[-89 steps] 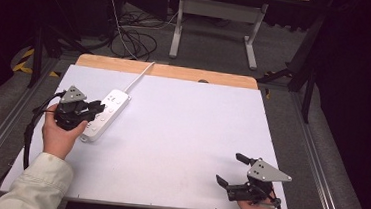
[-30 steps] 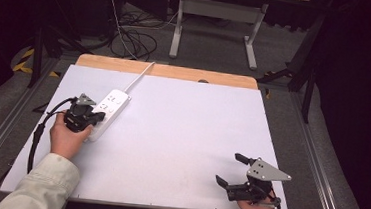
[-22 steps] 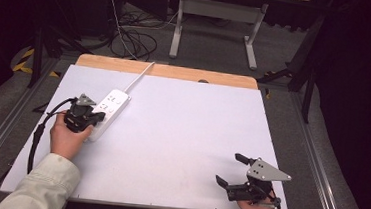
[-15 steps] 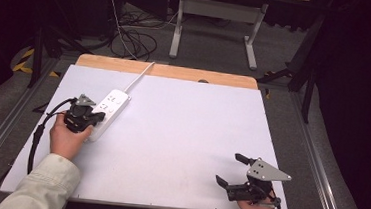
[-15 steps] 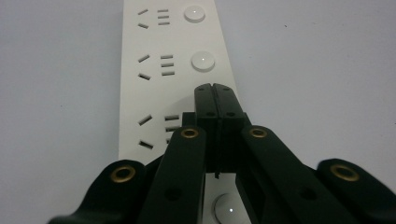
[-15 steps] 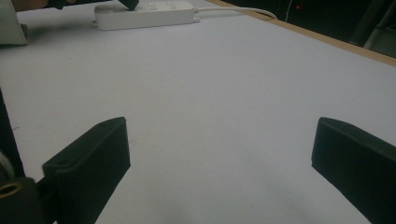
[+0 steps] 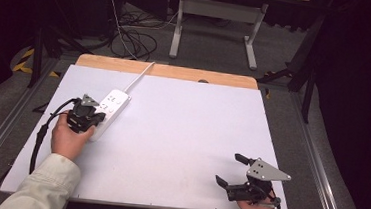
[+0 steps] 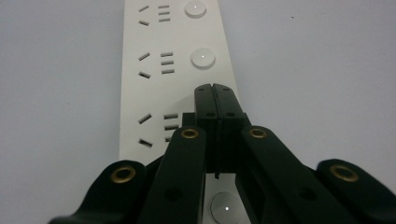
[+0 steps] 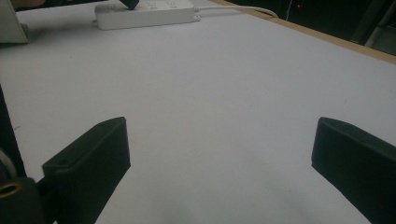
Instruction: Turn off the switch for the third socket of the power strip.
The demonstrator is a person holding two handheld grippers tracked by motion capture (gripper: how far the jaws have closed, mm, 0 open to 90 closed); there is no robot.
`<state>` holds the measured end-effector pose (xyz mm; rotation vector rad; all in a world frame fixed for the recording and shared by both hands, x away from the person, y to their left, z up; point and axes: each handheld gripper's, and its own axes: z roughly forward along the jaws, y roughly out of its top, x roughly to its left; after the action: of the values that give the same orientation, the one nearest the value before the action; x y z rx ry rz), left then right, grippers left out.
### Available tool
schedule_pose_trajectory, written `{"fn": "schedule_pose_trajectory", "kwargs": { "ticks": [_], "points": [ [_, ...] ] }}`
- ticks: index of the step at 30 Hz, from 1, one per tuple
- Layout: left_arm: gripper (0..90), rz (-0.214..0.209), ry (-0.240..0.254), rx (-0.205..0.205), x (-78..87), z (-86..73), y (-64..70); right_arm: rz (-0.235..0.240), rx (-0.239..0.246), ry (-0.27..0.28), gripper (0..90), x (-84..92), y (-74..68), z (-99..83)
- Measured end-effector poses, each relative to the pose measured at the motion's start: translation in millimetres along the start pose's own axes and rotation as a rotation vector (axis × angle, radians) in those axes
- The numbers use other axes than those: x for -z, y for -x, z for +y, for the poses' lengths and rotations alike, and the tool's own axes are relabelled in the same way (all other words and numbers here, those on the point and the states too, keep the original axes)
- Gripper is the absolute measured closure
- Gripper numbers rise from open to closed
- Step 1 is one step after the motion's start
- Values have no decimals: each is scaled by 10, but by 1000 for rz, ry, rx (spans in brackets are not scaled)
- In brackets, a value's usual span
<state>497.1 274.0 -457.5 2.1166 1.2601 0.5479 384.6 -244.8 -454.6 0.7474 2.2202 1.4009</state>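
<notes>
White power strip [image 7: 109, 109] lies at the table's [image 7: 181, 134] left side, its one cable [image 7: 139, 76] running off the far edge. The left gripper [image 7: 88, 115], jaws pressed together, rests over it. Its own view shows three round buttons [image 8: 203, 58] and socket slots. The right gripper [image 7: 228, 170], jaws wide, sits well apart.

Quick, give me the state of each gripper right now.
Left gripper: closed, holding nothing, tips over the white power strip.
Right gripper: open, holding nothing, over the bare table.
</notes>
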Motion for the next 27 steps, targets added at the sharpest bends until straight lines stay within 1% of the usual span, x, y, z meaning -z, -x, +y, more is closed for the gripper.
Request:
{"fn": "schedule_pose_trajectory", "kwargs": {
  "ticks": [1, 3, 4, 7, 9, 10, 11, 12, 13, 15, 16, 17, 18, 19, 20, 21, 22, 23, 24, 26, 27],
  "points": [
    [900, 4, -1, -4, 1, 1, 0, -1, 0, -1, 49, 1, -1, 0],
    [900, 20, -2, -29, -2, 2, 21, -3, 0, -2, 49, 1, 0, 0],
    [900, 29, -15, -46, -10, 12, 44, -4, -3, -3, 49, -1, 1, 0],
    [900, 34, -24, -48, -6, 24, 38, -1, -4, -6, 49, -7, 2, -1],
    [900, 21, -16, -47, -3, 16, 16, 1, -9, -7, 49, -13, -1, -2],
    [900, 10, -10, -35, 0, 3, 10, 0, -6, -8, 49, -13, -1, -2],
    [900, 6, 38, 2, 47, -43, -7, 0, -6, -7, 49, -11, -2, -1],
    [900, -23, 54, 46, 62, -78, -22, 0, -5, -7, 49, -11, -2, -1],
    [900, -57, 98, 72, 105, -107, -32, 1, -9, -5, 49, -13, -2, 0],
    [900, -34, 155, 70, 258, -104, -36, 3, -7, -5, 49, -16, 0, 0],
    [900, -42, 178, 72, 318, -100, -39, 3, -6, -5, 49, -17, 1, -1],
    [900, -62, 201, 79, 394, -91, -33, 3, -8, -4, 49, -18, 2, -2],
    [900, -69, 203, 73, 433, -80, -17, 5, -11, -3, 49, -21, 7, -5],
    [900, -69, 203, 73, 433, -80, -17, 4, -10, -6, 49, -24, 13, -6],
    [900, -68, 206, 49, 485, -58, 34, 5, -13, -6, 49, -26, 15, -6],
    [900, -68, 206, 49, 485, -58, 34, 5, -13, -6, 49, -26, 15, -6],
    [900, -73, 205, 30, 514, -34, 75, 4, -8, -6, 49, -24, 14, -5],
    [900, -93, 207, 31, 523, -26, 86, 4, -10, -4, 49, -17, 8, -3],
    [900, -93, 207, 31, 523, -26, 86, 3, -10, -1, 49, -11, 4, -3],
    [900, -119, 212, 39, 540, -18, 112, 2, -10, 1, 49, -4, 6, -3],
    [900, -127, 212, 37, 548, -13, 124, 4, -9, 1, 49, -9, 10, -4]
  ]
}}
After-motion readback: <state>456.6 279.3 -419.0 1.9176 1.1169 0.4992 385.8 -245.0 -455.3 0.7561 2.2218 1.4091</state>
